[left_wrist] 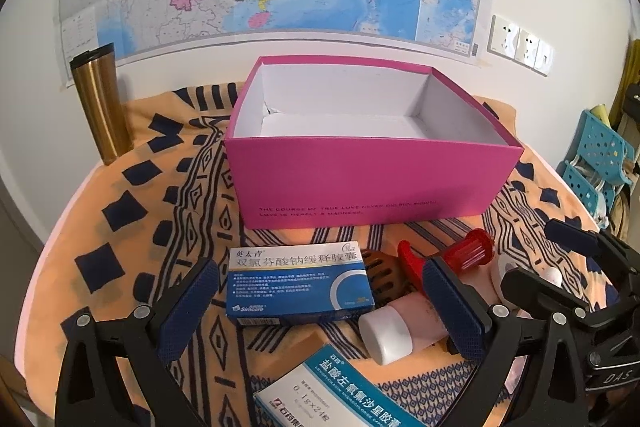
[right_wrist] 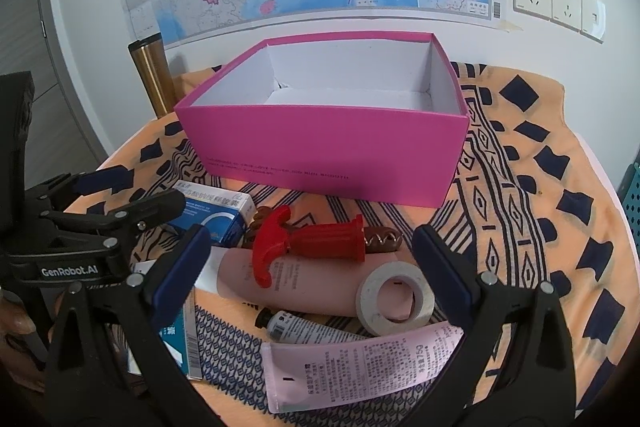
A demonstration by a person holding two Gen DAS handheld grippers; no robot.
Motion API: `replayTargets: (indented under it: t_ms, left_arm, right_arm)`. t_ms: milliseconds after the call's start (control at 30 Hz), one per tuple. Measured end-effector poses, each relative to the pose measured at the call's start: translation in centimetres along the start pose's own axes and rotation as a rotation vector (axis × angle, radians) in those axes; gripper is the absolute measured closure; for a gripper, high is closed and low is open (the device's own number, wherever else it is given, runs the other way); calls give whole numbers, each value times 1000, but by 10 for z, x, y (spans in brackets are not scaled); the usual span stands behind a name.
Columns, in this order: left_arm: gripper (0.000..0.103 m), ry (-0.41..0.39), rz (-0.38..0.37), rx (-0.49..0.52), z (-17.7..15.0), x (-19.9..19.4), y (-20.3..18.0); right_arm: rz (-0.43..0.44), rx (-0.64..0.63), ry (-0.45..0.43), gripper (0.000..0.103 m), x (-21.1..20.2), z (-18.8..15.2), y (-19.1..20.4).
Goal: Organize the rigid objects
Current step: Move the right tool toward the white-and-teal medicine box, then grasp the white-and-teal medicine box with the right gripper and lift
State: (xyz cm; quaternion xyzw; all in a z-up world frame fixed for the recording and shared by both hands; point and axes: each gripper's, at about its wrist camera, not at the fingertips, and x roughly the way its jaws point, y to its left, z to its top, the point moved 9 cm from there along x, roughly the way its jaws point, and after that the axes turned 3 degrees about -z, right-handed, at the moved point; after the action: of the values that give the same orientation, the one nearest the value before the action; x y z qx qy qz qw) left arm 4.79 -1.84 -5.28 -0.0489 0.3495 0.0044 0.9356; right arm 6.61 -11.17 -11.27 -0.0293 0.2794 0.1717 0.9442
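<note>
An open pink box [left_wrist: 372, 179] [right_wrist: 320, 151] with a bare white inside stands at the back of the cloth-covered table. In front of it lie a blue medicine box [left_wrist: 300, 283], a red corkscrew [right_wrist: 308, 243], a pink bottle [right_wrist: 288, 287] with a white cap, a white tape roll [right_wrist: 394, 301], a small grey tube [right_wrist: 308, 329], a pink tube [right_wrist: 360, 363] and a second medicine box [left_wrist: 332, 391]. My left gripper [left_wrist: 320, 311] is open just above the blue box, holding nothing. My right gripper [right_wrist: 312, 275] is open over the corkscrew and bottle, also holding nothing.
A gold tumbler [left_wrist: 100, 103] stands at the back left by the wall. A brown comb [left_wrist: 380, 271] lies partly under the corkscrew. A blue perforated rack [left_wrist: 596, 163] sits off the table's right edge. The orange patterned cloth [right_wrist: 540, 187] is bare on the right.
</note>
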Motion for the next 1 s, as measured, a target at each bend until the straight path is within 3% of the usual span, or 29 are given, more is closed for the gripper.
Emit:
replayTargets:
  t_ms: [600, 867, 1000]
  left_arm:
    - [0, 5, -22, 6, -7, -6, 3]
    - [3, 58, -49, 20, -30, -4, 30]
    - [15, 96, -103, 50, -48, -5, 31]
  right_arm:
    - [40, 0, 5, 2, -7, -6, 11]
    - [176, -59, 88, 4, -15, -37, 38]
    - [268, -116, 150, 18, -18, -64, 65]
